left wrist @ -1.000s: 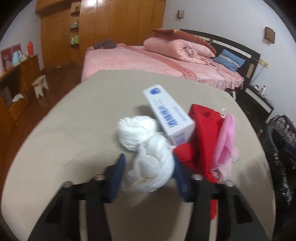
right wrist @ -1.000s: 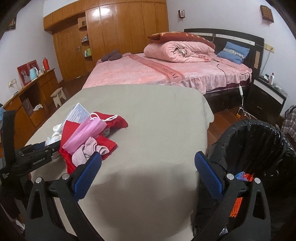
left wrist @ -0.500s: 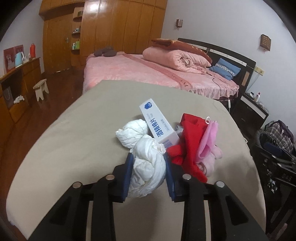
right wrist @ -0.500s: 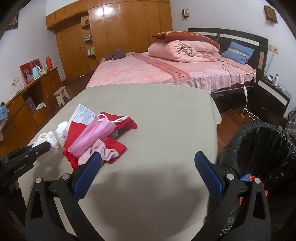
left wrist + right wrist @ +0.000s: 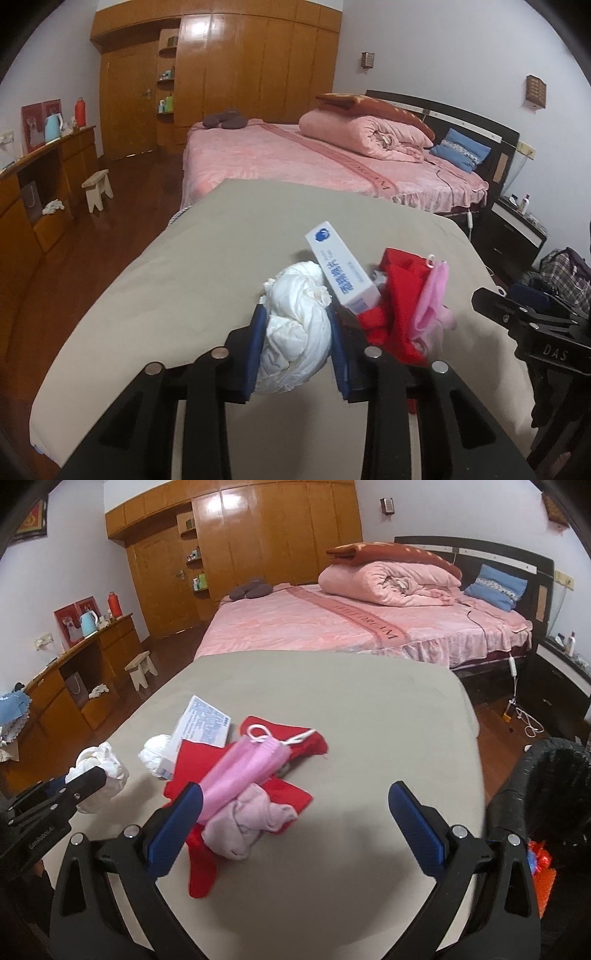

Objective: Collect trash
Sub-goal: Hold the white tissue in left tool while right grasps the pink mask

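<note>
My left gripper (image 5: 295, 321) is shut on a crumpled white tissue wad (image 5: 295, 347), held just above the beige table (image 5: 207, 266). A second white wad (image 5: 301, 278) lies right behind it, against a white box with blue print (image 5: 340, 266). In the right wrist view the held wad (image 5: 101, 766) is at the far left, in the left gripper (image 5: 74, 786). My right gripper (image 5: 294, 794) is open and empty, hovering over the table just right of a pink mask (image 5: 247, 768) and a pink sock (image 5: 247, 827) that lie on red cloth (image 5: 291, 740).
A bin with a black bag (image 5: 546, 782) stands off the table's right edge, with orange and red scraps inside. Beyond the table is a pink bed (image 5: 351, 627). A wooden desk (image 5: 74, 675) and a stool (image 5: 142, 668) stand at the left.
The left jaws closed on the near white wad and lifted it slightly. The right gripper shifted left toward the cloth pile, so the bin slid to the picture's right edge.
</note>
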A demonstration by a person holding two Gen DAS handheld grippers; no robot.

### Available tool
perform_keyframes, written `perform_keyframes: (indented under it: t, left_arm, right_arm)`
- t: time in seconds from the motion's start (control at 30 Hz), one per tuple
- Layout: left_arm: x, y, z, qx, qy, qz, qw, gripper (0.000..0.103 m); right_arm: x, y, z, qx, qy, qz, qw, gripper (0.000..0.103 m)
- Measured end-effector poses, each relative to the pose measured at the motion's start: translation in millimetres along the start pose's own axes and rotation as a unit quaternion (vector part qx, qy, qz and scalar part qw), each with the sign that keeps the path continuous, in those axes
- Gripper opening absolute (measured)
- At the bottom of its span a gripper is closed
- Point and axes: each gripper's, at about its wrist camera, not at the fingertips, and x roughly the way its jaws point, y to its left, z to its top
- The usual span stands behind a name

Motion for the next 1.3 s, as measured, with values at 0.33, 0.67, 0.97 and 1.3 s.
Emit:
perform_keyframes:
  t: [0.33,0.67,0.97,1.3]
  left_arm:
    - [-0.4,8.9,4.0,0.001,-0.012,0.01,0.9999,0.033]
    - [-6.1,8.8,5.9,0.0,-0.018,0.009,0.9998,0.033]
    - [-17.8,-5.3,11.5,0.007,-0.028,-0.001,0.9996,0.033]
    - [-34.6,-30.6,23.9,0.017,-0.045,-0.018,0.9987,0.033]
  right_arm:
    - [27.8,30.2,9.3,-0.019,0.028,0.007,0.999,0.09]
    - [35.5,33.7,7.7,-0.014,0.073,0.083,0.994,0.021]
    - [-2.6,27.7,18.8,-0.009,0.04,0.12,0.992,0.011]
    - [-39.3,13.1,29.6,0.007,0.013,0.13,0.991,0.011]
